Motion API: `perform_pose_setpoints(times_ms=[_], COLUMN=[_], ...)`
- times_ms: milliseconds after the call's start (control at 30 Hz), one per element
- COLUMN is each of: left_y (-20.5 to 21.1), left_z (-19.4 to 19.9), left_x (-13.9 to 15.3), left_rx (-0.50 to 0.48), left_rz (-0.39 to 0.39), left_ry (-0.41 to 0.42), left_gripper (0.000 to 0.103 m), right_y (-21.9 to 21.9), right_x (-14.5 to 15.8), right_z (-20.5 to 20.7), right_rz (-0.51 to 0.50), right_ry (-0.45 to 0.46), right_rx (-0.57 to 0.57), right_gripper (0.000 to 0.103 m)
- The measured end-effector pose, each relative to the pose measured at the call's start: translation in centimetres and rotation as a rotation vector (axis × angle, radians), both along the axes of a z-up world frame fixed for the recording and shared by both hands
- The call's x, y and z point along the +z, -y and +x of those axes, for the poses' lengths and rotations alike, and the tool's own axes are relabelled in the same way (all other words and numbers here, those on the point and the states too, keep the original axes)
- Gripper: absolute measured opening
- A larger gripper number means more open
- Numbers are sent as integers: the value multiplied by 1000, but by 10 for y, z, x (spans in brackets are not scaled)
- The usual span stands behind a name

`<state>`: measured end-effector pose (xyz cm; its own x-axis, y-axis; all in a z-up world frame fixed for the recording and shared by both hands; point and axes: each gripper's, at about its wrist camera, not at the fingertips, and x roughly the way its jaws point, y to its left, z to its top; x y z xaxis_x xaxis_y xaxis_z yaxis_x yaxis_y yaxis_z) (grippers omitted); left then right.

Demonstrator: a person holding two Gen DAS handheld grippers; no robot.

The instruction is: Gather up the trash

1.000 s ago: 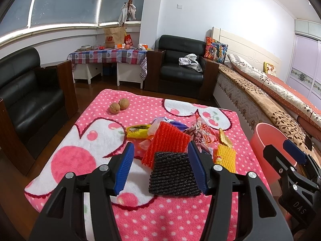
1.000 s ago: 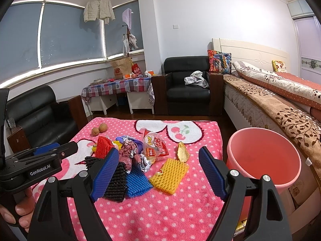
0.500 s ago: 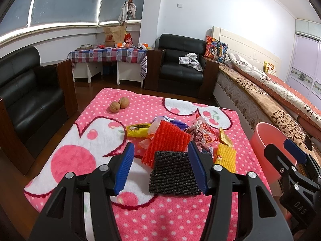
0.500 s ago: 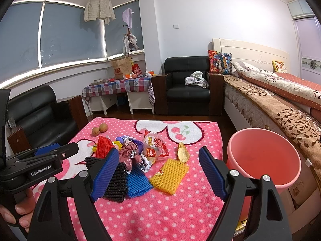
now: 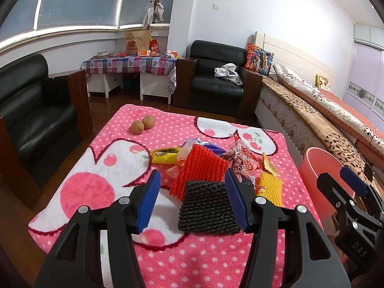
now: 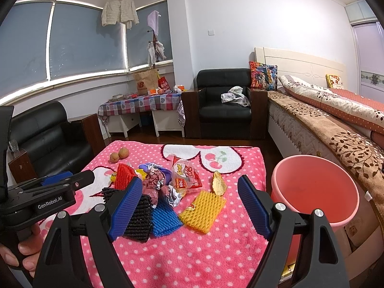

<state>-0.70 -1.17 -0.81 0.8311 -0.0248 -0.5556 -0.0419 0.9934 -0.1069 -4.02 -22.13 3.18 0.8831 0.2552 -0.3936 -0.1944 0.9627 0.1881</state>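
Observation:
A pile of trash lies on the pink dotted blanket (image 5: 204, 259): a black foam net (image 5: 207, 208), a red foam net (image 5: 200, 171), a yellow foam net (image 6: 202, 210), a blue foam net (image 6: 165, 217), a yellow wrapper (image 5: 165, 154), a snack bag (image 6: 186, 175) and a crumpled foil wrapper (image 6: 154, 183). My left gripper (image 5: 192, 198) is open and empty, hovering just before the black net. My right gripper (image 6: 188, 205) is open and empty above the yellow and blue nets. A pink bucket (image 6: 316, 192) stands at the right.
Two walnuts (image 5: 143, 124) sit at the blanket's far side. A peel piece (image 6: 219, 183) lies by the yellow net. Black sofas stand left (image 5: 31, 117) and behind (image 5: 216, 86). A bed (image 6: 336, 120) runs along the right, close to the bucket.

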Motion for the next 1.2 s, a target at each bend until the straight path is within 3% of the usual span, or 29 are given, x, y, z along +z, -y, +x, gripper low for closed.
perform_pose_setpoints(times_ms=[800, 1200], left_y=[-13, -24], left_z=[6, 17], left_x=[-6, -21], left_rx=[-18, -137], left_rz=[-33, -95], left_ry=[-37, -107], left_gripper=[56, 56], right_y=[-1, -11], right_x=[-7, -27], right_z=[0, 18], right_rz=[-4, -5], right_ry=[-14, -113], right_rx=[6, 82], right_gripper=[80, 80])
